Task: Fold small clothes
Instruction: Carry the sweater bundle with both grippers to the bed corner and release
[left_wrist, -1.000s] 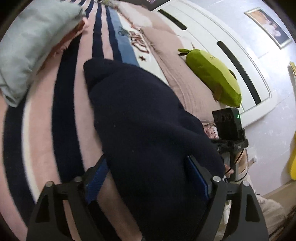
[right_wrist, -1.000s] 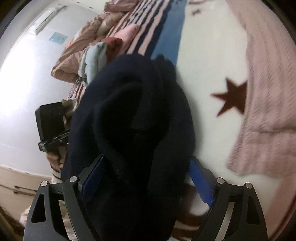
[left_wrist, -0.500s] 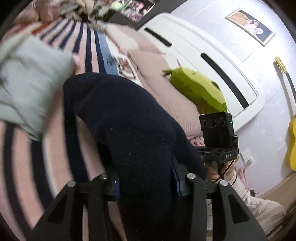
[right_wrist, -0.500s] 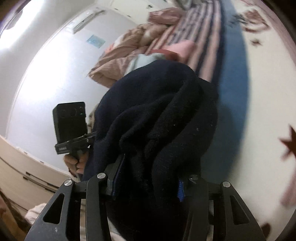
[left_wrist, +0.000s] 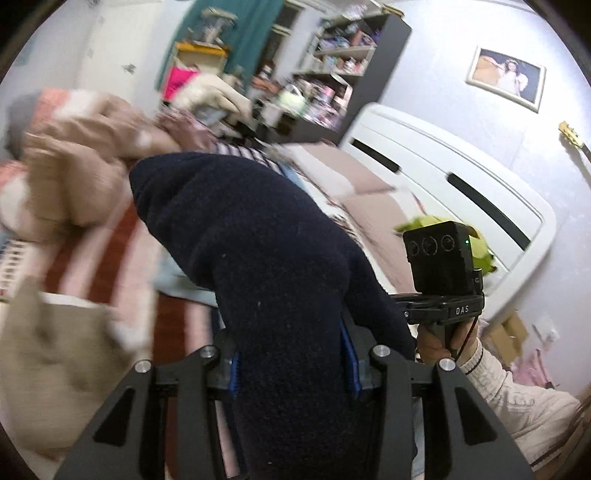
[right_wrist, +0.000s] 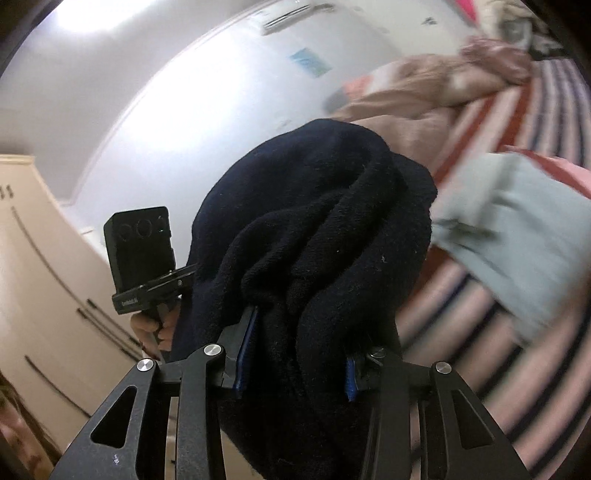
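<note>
Jaws on both tools are pinching in tight on one dark navy garment (left_wrist: 266, 280). Left gripper (left_wrist: 291, 369) is clamping a smooth fold that is rising ahead of its blue pads. Right gripper (right_wrist: 295, 365) is squeezing a bunched, creased section of it. Beyond the jaws, a pale blue cloth (right_wrist: 517, 236) is lying on the striped bedcover (right_wrist: 461, 306); motion blur is obscuring detail.

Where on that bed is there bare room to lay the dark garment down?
The clearest bare patch is the striped bedspread just below the folded pale blue cloth. Beyond it the bed is crowded: a heaped tan duvet fills the far end. Both grippers, left gripper and right gripper, grip the navy garment.
</note>
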